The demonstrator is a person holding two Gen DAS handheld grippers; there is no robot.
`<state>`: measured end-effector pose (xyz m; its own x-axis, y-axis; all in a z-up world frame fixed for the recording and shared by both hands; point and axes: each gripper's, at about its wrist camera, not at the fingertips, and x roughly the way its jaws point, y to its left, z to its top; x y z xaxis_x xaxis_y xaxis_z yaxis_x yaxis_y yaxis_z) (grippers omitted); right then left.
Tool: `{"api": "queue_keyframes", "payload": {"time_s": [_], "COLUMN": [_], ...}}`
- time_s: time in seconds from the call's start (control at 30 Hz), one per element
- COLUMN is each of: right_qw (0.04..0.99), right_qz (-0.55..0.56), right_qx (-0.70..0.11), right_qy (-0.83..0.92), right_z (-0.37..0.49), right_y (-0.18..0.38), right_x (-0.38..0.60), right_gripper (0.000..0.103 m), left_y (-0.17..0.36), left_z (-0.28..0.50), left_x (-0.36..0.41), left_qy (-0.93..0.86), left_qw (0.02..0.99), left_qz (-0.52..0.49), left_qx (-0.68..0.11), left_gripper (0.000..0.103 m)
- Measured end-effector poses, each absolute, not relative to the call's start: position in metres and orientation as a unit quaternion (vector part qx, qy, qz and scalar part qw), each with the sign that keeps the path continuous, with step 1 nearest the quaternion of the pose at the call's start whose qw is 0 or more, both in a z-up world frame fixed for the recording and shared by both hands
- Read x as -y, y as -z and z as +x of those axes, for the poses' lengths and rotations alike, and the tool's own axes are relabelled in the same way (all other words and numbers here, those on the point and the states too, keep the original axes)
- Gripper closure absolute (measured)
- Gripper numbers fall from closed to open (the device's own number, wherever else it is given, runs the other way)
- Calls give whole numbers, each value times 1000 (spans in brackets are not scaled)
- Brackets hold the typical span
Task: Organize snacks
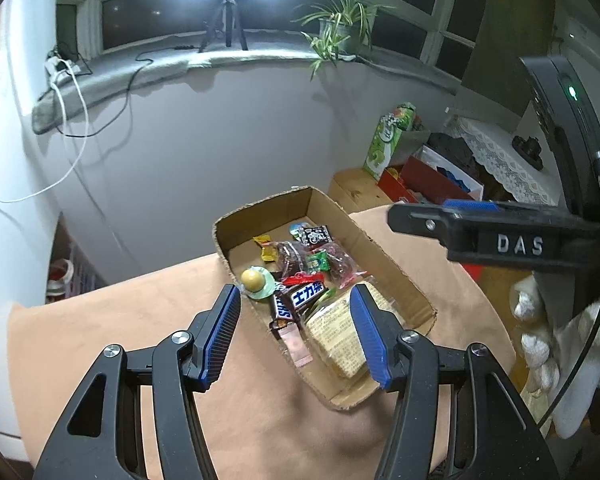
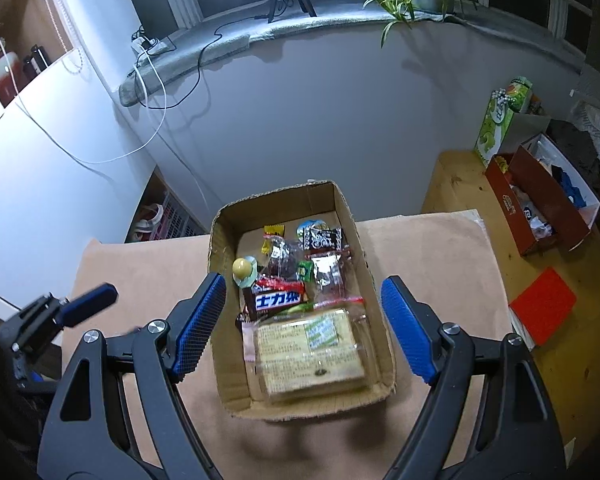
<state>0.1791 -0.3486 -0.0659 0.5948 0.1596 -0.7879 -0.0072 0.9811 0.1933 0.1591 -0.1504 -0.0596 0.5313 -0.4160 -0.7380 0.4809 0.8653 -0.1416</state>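
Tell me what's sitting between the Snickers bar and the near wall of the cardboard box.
A clear-wrapped cracker pack lies between the Snickers bar and the near wall of the cardboard box; the right wrist view shows it best.

dark window [image 1: 172, 20], potted plant [image 1: 340, 20], perhaps night.

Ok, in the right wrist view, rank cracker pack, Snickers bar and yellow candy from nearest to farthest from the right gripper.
1. Cracker pack, box's near end, between the right gripper fingers.
2. Snickers bar, mid-box.
3. Yellow candy, far end, left.
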Motion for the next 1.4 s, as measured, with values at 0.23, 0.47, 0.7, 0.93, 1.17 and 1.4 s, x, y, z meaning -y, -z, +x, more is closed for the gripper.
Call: {"api": "queue_keyframes", "payload": {"time_s": [0.23,0.47,0.7,0.93,1.17,1.4], "right_qw": [899,905,902,900,900,899], "right_qz": [65,55,59,56,51,47], "right_qx": [-432,-423,-428,-432,-433,-436], "right_qy": [-25,-8,-3,0,0,-3], "right_z": [149,126,112,105,100,93], "right_y": [58,54,58,60,60,61], "right_x": [348,348,347,346,346,342], "right_gripper": [19,11,10,10,10,10], "left_y": [52,49,47,45,41,39], "left_z": [145,131,121,115,109,103], "left_x": [137,131,129,125,122,119], "left_qy": [237,221,215,213,210,203], "left_qw": [880,884,884,883,886,891], "left_qz": [27,20,21,14,8,7], "left_qx": [-410,-411,-415,-417,-413,-407], "left_gripper": [47,46,46,46,43,32]}}
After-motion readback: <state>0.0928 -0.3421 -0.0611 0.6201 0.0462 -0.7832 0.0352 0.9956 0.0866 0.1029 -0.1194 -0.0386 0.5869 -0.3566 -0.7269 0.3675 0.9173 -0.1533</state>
